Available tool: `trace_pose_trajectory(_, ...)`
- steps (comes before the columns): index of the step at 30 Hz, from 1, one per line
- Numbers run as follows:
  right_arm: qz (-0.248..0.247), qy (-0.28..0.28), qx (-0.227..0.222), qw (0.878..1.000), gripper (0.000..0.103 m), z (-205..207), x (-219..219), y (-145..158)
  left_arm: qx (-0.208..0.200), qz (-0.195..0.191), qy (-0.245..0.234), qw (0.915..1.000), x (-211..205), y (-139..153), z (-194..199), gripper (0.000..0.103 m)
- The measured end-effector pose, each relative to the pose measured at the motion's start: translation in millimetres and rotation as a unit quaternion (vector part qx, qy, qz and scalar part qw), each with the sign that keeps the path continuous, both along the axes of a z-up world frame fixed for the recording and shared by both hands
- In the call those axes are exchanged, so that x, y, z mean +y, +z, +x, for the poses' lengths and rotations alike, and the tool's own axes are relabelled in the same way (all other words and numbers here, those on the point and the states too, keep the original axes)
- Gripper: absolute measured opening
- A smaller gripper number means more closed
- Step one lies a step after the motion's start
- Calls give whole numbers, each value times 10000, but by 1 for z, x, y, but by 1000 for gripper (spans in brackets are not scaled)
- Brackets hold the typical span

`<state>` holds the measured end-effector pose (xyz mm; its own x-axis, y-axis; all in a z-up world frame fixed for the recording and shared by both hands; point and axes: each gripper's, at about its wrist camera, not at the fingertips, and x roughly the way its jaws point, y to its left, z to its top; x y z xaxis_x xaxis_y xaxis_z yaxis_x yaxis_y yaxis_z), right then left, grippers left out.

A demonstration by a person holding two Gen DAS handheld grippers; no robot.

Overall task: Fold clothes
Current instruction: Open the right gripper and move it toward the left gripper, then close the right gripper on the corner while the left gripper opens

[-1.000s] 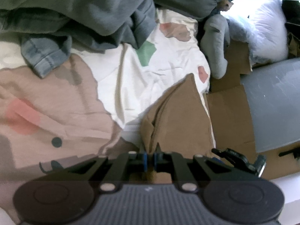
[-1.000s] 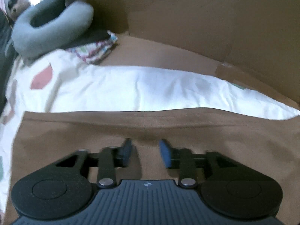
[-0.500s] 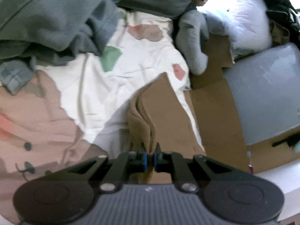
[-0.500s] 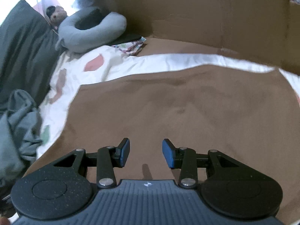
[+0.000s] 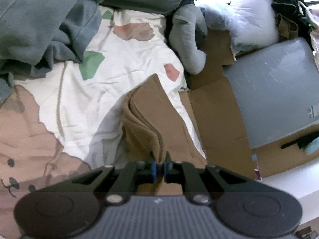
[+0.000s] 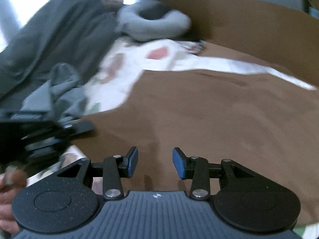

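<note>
A brown garment (image 5: 153,117) lies folded over itself on the patterned white bedsheet (image 5: 123,67). My left gripper (image 5: 159,168) is shut on its near edge, which rises in a pinched fold between the blue pads. In the right wrist view the same brown garment (image 6: 209,111) spreads flat across most of the picture. My right gripper (image 6: 155,162) hovers over it, open, with nothing between its fingers. The left gripper (image 6: 45,135) shows there at the left edge, blurred, with a hand (image 6: 10,181) below it.
Grey-green clothes (image 5: 45,18) are heaped at the far left of the bed. A grey neck pillow (image 5: 189,39) and a white pillow (image 5: 245,14) lie beyond. Cardboard (image 5: 215,109) and a grey panel (image 5: 275,91) flank the bed on the right.
The right gripper has swept left across the brown garment, bringing the left gripper and grey clothes into its view. The left gripper has lifted the pinched brown edge a little higher.
</note>
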<state>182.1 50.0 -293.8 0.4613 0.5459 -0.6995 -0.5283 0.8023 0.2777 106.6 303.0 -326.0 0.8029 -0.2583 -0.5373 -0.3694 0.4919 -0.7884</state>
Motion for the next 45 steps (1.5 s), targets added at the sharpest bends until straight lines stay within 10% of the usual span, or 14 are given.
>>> trace_pose_trajectory(11,-144,984,-452,9940,47,-17,45,13,-135,-291,-29,9995,7,0,3,7)
trace_pose_trajectory(36,-643,1155,-961,9866,56,-15,100,8,-350,-838,-114,9958,22,-4,2,7)
trace_pose_trajectory(45,-957,1284,-1186,9799,25,-18,107,0,-445,-925,-122,9946,25,0,-4,7)
